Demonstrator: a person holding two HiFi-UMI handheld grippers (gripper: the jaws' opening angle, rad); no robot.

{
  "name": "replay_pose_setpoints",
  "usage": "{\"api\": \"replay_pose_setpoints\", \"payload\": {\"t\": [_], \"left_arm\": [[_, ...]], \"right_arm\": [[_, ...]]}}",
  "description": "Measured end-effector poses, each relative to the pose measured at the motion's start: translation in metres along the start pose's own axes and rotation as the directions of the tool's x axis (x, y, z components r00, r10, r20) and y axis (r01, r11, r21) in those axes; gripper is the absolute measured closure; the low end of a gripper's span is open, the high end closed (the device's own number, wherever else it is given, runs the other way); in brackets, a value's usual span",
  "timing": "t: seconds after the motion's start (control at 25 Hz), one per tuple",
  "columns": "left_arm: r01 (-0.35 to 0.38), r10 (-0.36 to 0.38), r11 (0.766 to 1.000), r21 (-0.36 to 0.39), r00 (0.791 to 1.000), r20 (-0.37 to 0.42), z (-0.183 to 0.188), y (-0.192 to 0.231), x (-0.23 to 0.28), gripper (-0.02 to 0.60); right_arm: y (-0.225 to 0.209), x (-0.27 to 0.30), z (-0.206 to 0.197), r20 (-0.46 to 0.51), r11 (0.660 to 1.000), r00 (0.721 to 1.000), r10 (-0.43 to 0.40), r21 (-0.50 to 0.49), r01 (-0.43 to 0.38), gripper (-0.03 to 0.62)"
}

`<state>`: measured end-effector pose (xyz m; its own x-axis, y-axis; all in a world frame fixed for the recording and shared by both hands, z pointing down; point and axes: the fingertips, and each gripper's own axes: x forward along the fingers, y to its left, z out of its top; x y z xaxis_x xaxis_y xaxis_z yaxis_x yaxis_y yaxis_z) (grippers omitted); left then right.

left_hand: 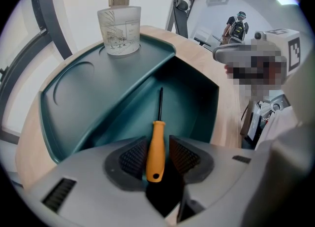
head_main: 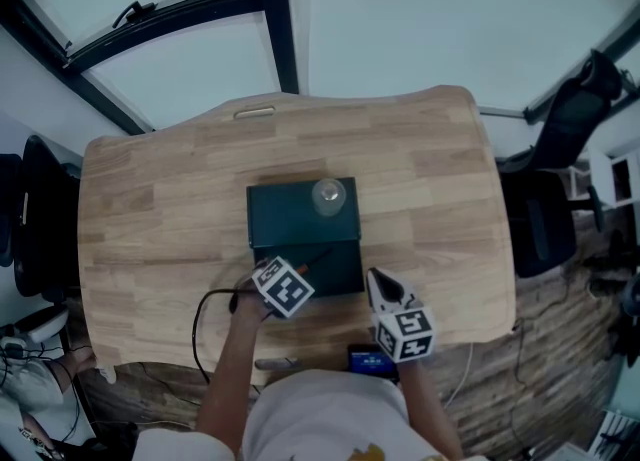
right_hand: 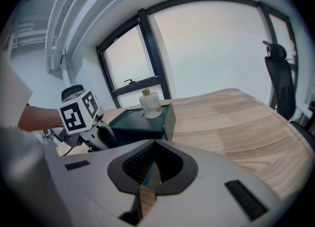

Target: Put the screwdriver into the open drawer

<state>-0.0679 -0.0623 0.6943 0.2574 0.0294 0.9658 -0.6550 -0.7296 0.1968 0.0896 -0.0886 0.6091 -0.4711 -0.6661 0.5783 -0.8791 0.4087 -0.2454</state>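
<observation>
Left gripper (left_hand: 160,158): spread wide, loose around the orange-handled, black-shafted screwdriver (left_hand: 156,142) lying between the pads, with a gap at one side. Points straight ahead of the jaws, tip down into the dark green open drawer (left_hand: 199,100) just beyond. Right gripper (right_hand: 150,171): farther off, clenched on nothing. Probably needs only a drop.

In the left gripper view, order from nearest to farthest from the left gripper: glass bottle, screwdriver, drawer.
1. screwdriver, between the jaws of the left gripper.
2. drawer, open, just beyond.
3. glass bottle, upright on top, far back.
</observation>
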Motion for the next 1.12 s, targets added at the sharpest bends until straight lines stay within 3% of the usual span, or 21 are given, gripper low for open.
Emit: {"api": "replay_pose_setpoints", "payload": {"t": [0.2, 0.84, 1.12], "left_arm": [[-0.016, 0.016, 1.000, 0.022, 1.000, 0.015, 0.004, 0.003, -0.005, 0.457], [-0.056, 0.058, 0.998, -0.015, 0.995, 0.085, 0.004, 0.005, -0.012, 0.457], [-0.095, 0.102, 0.994, -0.051, 0.981, 0.165, 0.010, 0.011, -0.024, 0.457]], "right_arm": [[0.001, -0.001, 0.000, -0.001, 1.000, 1.000, -0.003, 0.001, 0.003, 0.597], [0.003, -0.005, 0.002, 0.007, 1.000, 1.000, 0.000, -0.001, 0.000, 0.597], [0.005, -0.009, 0.008, 0.019, 1.000, 1.000, -0.002, -0.012, 0.003, 0.597]]}}
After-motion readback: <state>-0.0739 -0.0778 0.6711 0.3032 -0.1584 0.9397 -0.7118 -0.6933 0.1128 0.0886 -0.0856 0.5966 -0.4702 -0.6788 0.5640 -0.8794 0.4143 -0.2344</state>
